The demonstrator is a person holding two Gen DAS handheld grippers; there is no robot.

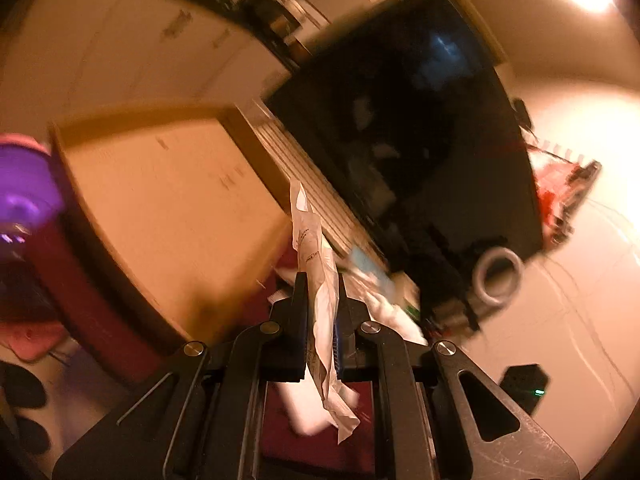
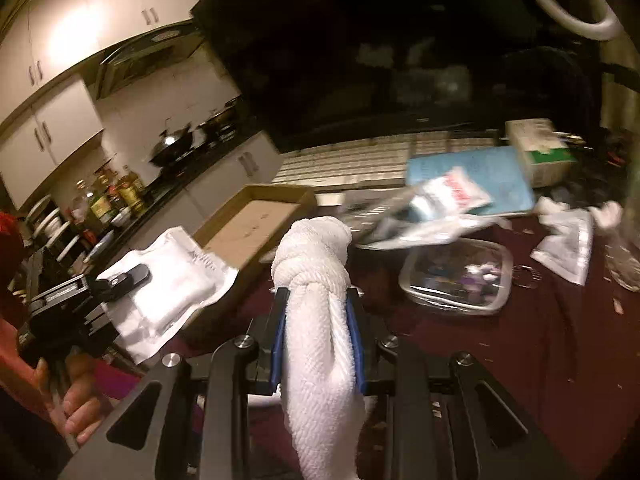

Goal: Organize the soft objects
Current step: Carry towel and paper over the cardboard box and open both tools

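The right gripper is clamping its blue-padded fingers on a knotted white towel, holding it above the dark red surface. The left gripper is pinching its nearly closed fingers on a flat white packet, lifted at the left. Farther off, a cardboard box and a clear glass container are sitting among crumpled wrappers.

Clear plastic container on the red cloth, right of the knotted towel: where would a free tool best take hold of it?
Both tools are occupied now. For the clear plastic container, I would take the near rim, coming from above and pinching the wall at the middle of a straight side. It sits low and open-topped, too wide to span, and its corners are rounded. The contents lie in the middle.
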